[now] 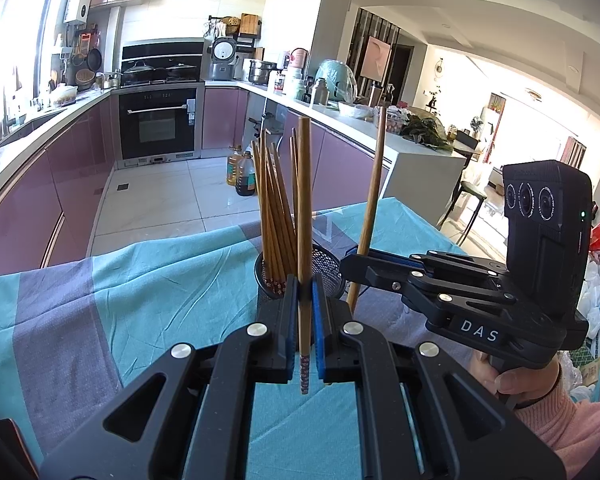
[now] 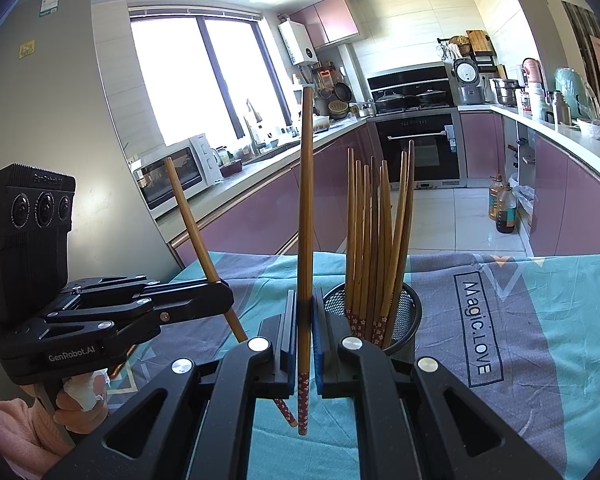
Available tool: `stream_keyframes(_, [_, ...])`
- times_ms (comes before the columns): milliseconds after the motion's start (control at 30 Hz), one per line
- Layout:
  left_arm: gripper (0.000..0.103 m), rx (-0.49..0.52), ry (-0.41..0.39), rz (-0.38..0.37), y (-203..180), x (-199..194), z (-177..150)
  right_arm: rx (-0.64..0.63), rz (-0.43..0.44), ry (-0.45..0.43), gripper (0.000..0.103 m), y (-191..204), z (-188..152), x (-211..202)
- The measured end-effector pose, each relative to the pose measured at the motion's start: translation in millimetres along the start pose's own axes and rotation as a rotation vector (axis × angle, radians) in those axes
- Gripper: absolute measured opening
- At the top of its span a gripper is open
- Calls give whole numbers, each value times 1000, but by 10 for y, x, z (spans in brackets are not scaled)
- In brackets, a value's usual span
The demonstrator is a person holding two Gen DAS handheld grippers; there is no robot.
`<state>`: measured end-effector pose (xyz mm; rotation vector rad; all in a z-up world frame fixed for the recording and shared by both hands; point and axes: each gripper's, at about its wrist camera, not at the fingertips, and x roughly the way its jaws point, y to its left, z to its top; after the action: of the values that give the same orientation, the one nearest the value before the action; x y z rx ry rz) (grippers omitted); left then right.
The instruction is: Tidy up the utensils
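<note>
the surface [image 1: 148, 292] wears a teal and grey cloth [image 2: 540, 320] printed with "magic.love". on it stands a black mesh holder [image 2: 408, 312], with a bundle of wooden chopsticks [image 2: 376, 240] upright inside, patterned ends down. just beside the holder, the left hand-held gripper [image 1: 305, 312] is clenched on one chopstick [image 1: 304, 216], held upright with its patterned end hanging below the pads. the right hand-held gripper [image 2: 306, 320] likewise clamps a second chopstick [image 2: 306, 216] upright, near the holder's rim. both held chopsticks are outside the holder and above the cloth.
</note>
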<state>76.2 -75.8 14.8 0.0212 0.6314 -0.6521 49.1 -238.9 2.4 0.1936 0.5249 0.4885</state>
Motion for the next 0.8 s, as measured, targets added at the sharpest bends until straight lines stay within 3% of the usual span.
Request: stream_keyframes(800, [8, 23, -31, 6, 103, -141, 117, -9, 6, -37, 6, -34, 59, -30])
